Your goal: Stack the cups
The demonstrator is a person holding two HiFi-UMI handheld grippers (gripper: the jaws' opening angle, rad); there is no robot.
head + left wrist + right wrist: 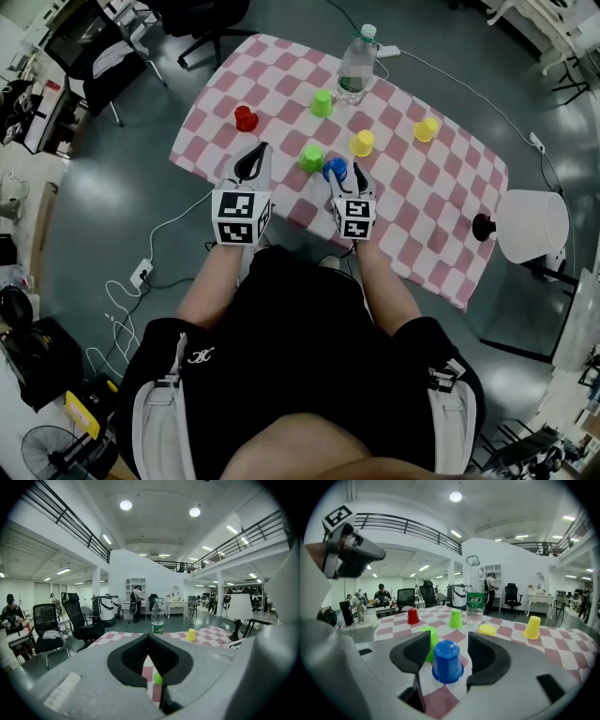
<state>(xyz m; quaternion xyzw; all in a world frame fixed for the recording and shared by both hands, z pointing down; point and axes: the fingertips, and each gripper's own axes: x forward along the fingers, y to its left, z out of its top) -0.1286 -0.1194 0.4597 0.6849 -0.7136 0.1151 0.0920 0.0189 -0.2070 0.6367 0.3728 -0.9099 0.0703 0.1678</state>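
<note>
– Checkered table (412, 216), left side?
– Red cup (246, 118) at 11 o'clock of left gripper (261, 150). Its jaws are together, nothing in them.
– Middle?
– Green cup (311, 157) upside down, blue cup (335, 169) just beside it at 4 o'clock.
– Right gripper (345, 174)?
– Jaws apart, straddling blue cup, pads off it. Yellow cup (362, 142) at its 1 o'clock.

The blue cup (446, 660) looks like smooth, glossy plastic; the checked cloth (422, 216) is matt fabric; the bottle (357, 66) is clear, shiny plastic.
</note>
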